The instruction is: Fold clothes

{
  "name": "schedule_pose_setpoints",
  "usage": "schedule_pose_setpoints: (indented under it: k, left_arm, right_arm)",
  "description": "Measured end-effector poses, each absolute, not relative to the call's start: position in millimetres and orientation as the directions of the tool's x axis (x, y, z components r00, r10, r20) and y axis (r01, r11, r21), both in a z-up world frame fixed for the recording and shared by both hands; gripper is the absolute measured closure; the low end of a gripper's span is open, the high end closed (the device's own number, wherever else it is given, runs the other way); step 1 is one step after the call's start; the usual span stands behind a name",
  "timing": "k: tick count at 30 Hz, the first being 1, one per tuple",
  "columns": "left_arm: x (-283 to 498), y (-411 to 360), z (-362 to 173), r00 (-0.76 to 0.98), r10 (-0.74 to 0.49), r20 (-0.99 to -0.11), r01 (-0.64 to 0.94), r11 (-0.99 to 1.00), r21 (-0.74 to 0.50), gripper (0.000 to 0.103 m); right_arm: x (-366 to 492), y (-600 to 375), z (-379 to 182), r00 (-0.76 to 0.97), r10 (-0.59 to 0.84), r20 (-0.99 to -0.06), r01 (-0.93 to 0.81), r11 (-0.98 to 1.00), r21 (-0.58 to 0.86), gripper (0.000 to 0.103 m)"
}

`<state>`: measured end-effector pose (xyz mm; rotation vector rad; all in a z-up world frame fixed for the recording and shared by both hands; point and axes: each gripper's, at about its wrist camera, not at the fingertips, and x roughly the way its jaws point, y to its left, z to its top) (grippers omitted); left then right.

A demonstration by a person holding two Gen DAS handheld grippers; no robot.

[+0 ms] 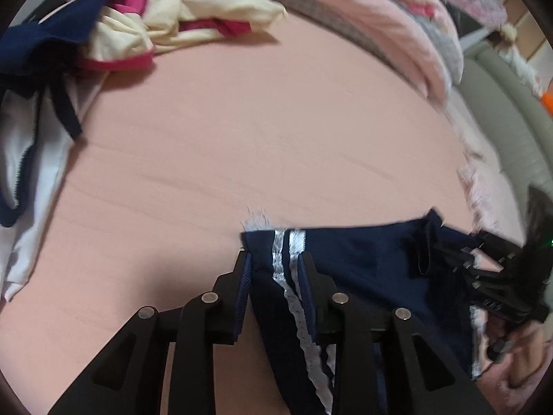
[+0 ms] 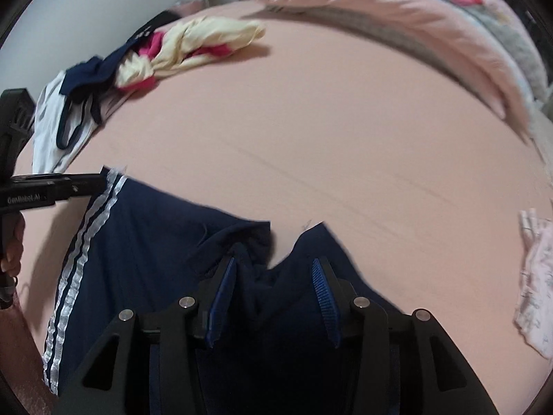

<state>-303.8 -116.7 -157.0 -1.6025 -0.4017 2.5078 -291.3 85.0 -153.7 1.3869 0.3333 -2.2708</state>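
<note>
Navy shorts [image 1: 363, 263] with white lace side stripes [image 2: 79, 249] lie flat on the pink bed sheet [image 1: 259, 138]. My left gripper [image 1: 274, 266] stands over the striped edge. Its blue pads [image 1: 246, 276] are a little apart, with cloth lying loose between them. In the right wrist view the left gripper [image 2: 98, 181] touches the striped corner from the left. My right gripper [image 2: 274, 269] is open over the other end of the shorts [image 2: 145, 242], pads wide apart, with navy cloth beneath. The right gripper [image 1: 435, 245] also shows at the shorts' right corner.
A heap of cream and magenta clothes [image 1: 193, 10] with a navy piece [image 1: 52, 31] lies at the far left. Beside it is a white garment with navy trim [image 1: 41, 159]. A pink duvet [image 1: 345, 7] runs along the back. A pink floral cloth [image 2: 535, 287] lies at right.
</note>
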Motion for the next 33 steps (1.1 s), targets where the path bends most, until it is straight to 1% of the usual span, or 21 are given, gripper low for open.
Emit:
schedule_pose_setpoints:
  k: [3,4,7,8,10,13,16,18,19,20,21,23,25,28,30,31,32,33]
  left_arm:
    - [-304.9,-108.7,-155.4,-0.444,0.204,-0.873,0.007,-0.973,-0.231,0.082]
    - [-305.2,-107.4,-154.0,-0.449,0.191,-0.873,0.002,-0.977,-0.214,0.086]
    - [-306.8,-112.0,-152.5,-0.456,0.184,-0.871,0.016,-0.976,-0.215,0.089]
    - [-307.9,-114.4,-152.5,-0.456,0.186,-0.87,0.024,-0.975,-0.221,0.09]
    - [-308.4,-116.3,-152.5,-0.456,0.183,-0.871,0.029,-0.975,-0.22,0.09]
    - [-308.0,-114.3,-152.3,-0.453,0.166,-0.876,0.026,-0.98,-0.199,0.091]
    - [-307.2,-109.3,-152.4,-0.448,0.161,-0.879,0.021,-0.981,-0.191,0.091]
    - [-305.5,-112.3,-152.1,-0.451,0.167,-0.877,0.027,-0.979,-0.201,0.091]
    - [-305.0,-113.5,-151.0,-0.456,0.166,-0.874,0.031,-0.979,-0.203,0.091]
    - [-304.6,-114.7,-150.0,-0.46,0.166,-0.872,0.035,-0.978,-0.205,0.091]
    - [-304.1,-115.5,-148.7,-0.467,0.157,-0.87,0.038,-0.98,-0.197,0.091]
    - [-303.0,-115.9,-145.6,-0.484,0.122,-0.867,0.041,-0.986,-0.162,0.092]
    - [-302.9,-117.9,-144.7,-0.484,0.125,-0.866,0.049,-0.984,-0.169,0.092]
    - [-303.5,-119.9,-140.4,-0.499,0.139,-0.856,0.065,-0.978,-0.196,0.092]
    - [-302.6,-122.9,-132.7,-0.514,0.161,-0.843,0.065,-0.972,-0.225,0.09]
    - [-301.8,-126.0,-128.9,-0.531,0.169,-0.831,0.057,-0.971,-0.234,0.087]
    - [-300.3,-127.5,-124.6,-0.54,0.166,-0.825,0.053,-0.972,-0.23,0.079]
    - [-298.3,-127.2,-121.2,-0.539,0.16,-0.827,0.05,-0.974,-0.221,0.076]
  right_arm:
    - [-290.6,84.5,-147.9,-0.418,-0.258,-0.871,0.481,-0.876,0.028,0.058]
    - [-288.4,85.4,-142.3,-0.43,-0.267,-0.862,0.474,-0.88,0.036,0.058]
    - [-288.2,97.1,-122.3,-0.464,-0.292,-0.836,0.468,-0.883,0.049,0.057]
    - [-287.8,99.2,-118.3,-0.465,-0.303,-0.832,0.475,-0.878,0.054,0.055]
    - [-288.7,95.8,-115.1,-0.445,-0.32,-0.837,0.508,-0.859,0.058,0.051]
    - [-294.6,77.4,-123.9,-0.413,-0.298,-0.861,0.558,-0.83,0.02,0.051]
    - [-300.3,81.0,-138.3,-0.39,-0.265,-0.882,0.564,-0.826,-0.001,0.051]
    - [-306.8,83.9,-148.8,-0.384,-0.257,-0.887,0.55,-0.835,0.004,0.056]
    - [-310.0,85.4,-154.0,-0.381,-0.253,-0.889,0.543,-0.84,0.006,0.068]
    - [-314.6,87.3,-154.9,-0.392,-0.252,-0.885,0.524,-0.851,0.01,0.072]
    - [-319.8,89.4,-154.1,-0.408,-0.251,-0.878,0.502,-0.865,0.014,0.074]
    - [-326.2,96.6,-147.4,-0.463,-0.229,-0.856,0.453,-0.892,-0.006,0.087]
    - [-333.1,105.1,-142.7,-0.508,-0.197,-0.838,0.401,-0.916,-0.027,0.088]
    - [-347.2,120.6,-154.1,-0.486,-0.129,-0.864,0.338,-0.94,-0.05,0.088]
    - [-344.6,133.0,-146.6,-0.483,-0.196,-0.853,0.326,-0.945,0.032,0.088]
    - [-340.1,136.5,-139.5,-0.495,-0.239,-0.835,0.33,-0.941,0.074,0.087]
    - [-333.1,136.9,-131.7,-0.509,-0.274,-0.816,0.348,-0.932,0.096,0.087]
    - [-325.6,136.4,-123.9,-0.521,-0.306,-0.797,0.37,-0.922,0.112,0.087]
